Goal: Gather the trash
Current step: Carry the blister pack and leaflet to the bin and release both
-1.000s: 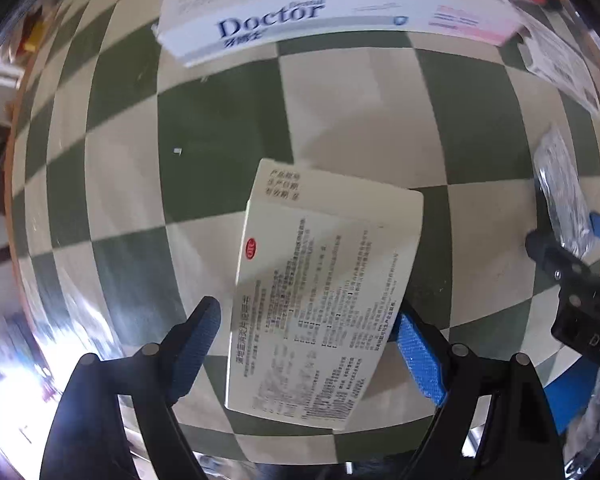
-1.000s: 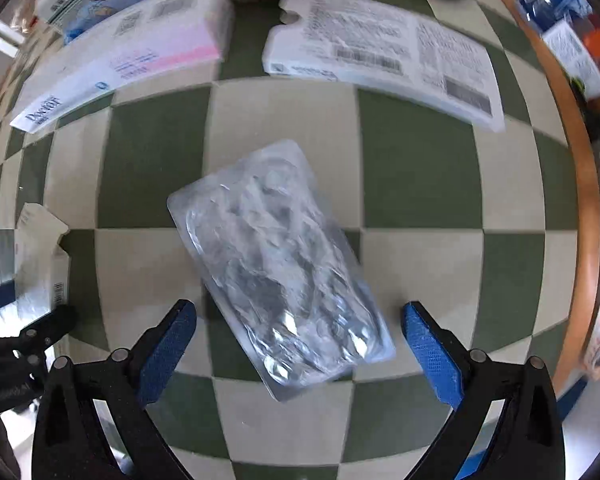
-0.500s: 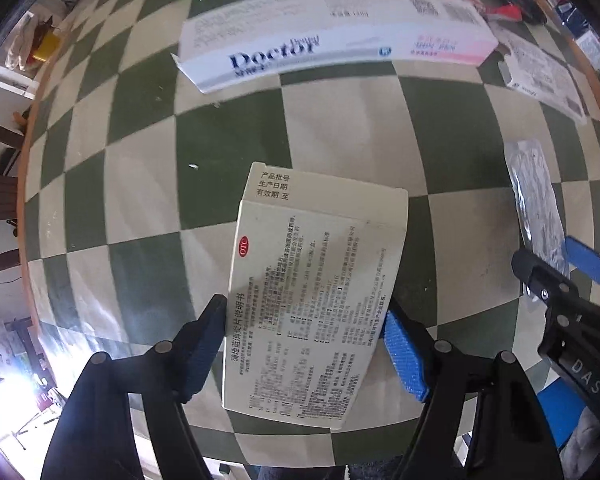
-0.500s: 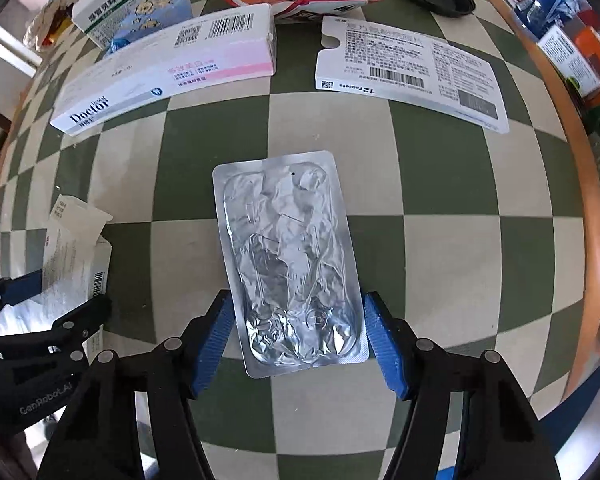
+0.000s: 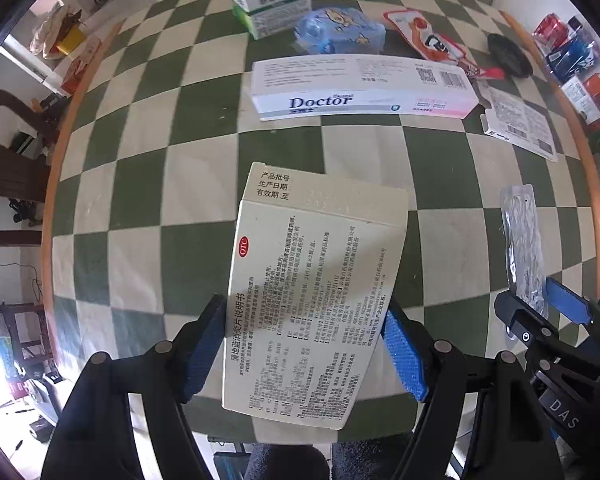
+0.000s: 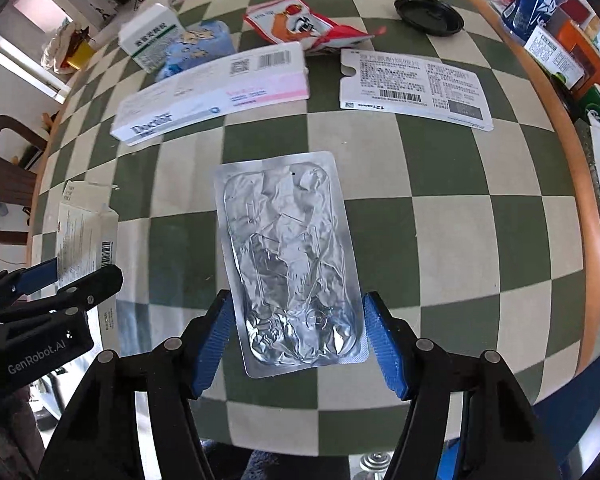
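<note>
Medicine box [image 5: 308,300] lower print too small to read; blister pack [image 5: 524,248] base hidden behind right tool [image 5: 540,312]; worktop [image 6: 480,240] near edge cut off.

The left gripper [image 5: 306,344] points straight down over the table, its blue pads pressed on both sides of a cream medicine box [image 5: 316,292]. The right gripper [image 6: 298,334], just beside it and also aimed downward, clamps the edges of a foil blister pack [image 6: 288,260].
</note>
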Tool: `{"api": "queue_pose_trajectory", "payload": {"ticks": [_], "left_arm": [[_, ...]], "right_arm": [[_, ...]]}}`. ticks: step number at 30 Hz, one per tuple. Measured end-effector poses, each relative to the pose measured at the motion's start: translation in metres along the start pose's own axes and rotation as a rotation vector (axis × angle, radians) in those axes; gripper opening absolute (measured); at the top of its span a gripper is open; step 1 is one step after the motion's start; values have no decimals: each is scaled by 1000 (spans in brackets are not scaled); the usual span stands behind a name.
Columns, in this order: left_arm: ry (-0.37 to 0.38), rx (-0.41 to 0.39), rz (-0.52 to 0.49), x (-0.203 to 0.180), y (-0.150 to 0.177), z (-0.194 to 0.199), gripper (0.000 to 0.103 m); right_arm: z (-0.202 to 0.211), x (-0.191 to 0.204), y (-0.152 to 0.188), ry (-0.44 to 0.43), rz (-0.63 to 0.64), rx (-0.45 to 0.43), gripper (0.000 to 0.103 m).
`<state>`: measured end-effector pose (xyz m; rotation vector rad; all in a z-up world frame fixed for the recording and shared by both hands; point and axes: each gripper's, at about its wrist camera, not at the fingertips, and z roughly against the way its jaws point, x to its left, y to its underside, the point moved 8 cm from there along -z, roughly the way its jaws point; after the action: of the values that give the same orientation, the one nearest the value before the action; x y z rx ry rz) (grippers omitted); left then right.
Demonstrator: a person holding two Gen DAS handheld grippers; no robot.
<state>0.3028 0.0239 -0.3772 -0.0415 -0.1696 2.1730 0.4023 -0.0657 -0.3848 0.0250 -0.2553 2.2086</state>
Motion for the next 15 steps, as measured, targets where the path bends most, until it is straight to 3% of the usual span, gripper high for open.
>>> {"api": "queue_pose_trajectory", "payload": {"ticks": [4, 7, 15], "left_arm": [[22, -24, 17, 27, 13, 15, 73], [45, -46, 21, 73, 16, 34, 73], [135, -91, 34, 131, 109, 51, 73]], "right_arm": [[17, 17, 7, -1, 15, -32, 67], [28, 37, 32, -2, 23, -57, 67], [51, 104, 118, -6, 38, -119, 67]]}}
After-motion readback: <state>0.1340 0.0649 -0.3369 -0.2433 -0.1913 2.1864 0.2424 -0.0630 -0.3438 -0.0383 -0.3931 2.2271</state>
